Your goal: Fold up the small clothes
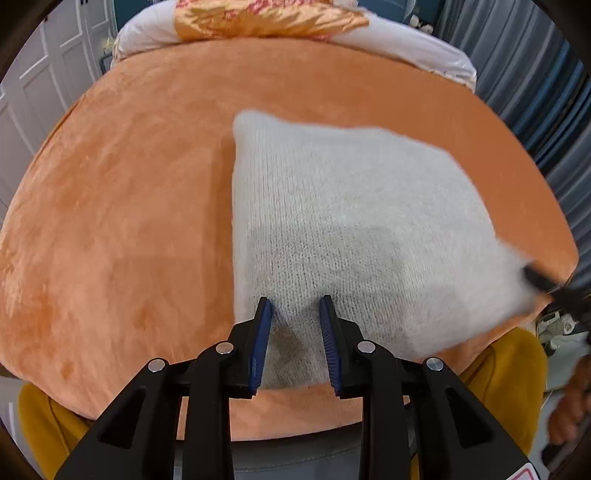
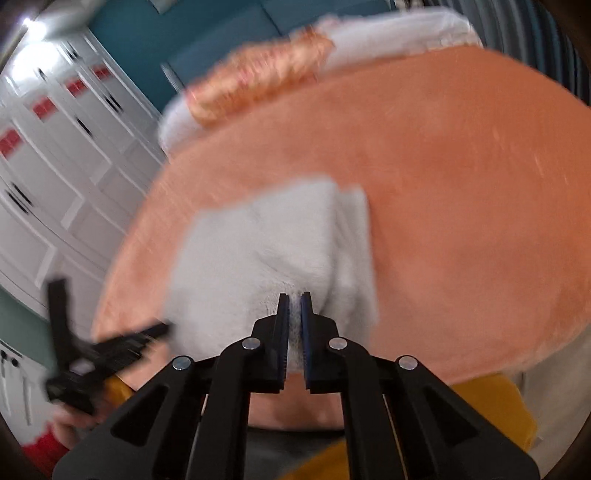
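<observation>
A white knitted garment (image 1: 351, 206) lies folded into a rough square on an orange plush blanket (image 1: 129, 203). My left gripper (image 1: 295, 301) hovers over the garment's near left corner, open, with nothing pinched between its blue pads. In the right wrist view, my right gripper (image 2: 294, 295) is shut on the near edge of the garment (image 2: 258, 251), and white knit shows between its pads. A folded layer runs along the garment's right side there. The right gripper's tip (image 1: 535, 277) shows blurred at the garment's right corner. The left gripper (image 2: 110, 347) shows blurred at the far left.
The blanket (image 2: 461, 203) covers a bed with a white pillow and orange patterned cloth (image 1: 266, 18) at its far end. White cupboard doors (image 2: 55, 166) stand to the left, blue-grey curtains (image 1: 546, 110) to the right. A person's yellow clothing (image 1: 509, 362) is at the near edge.
</observation>
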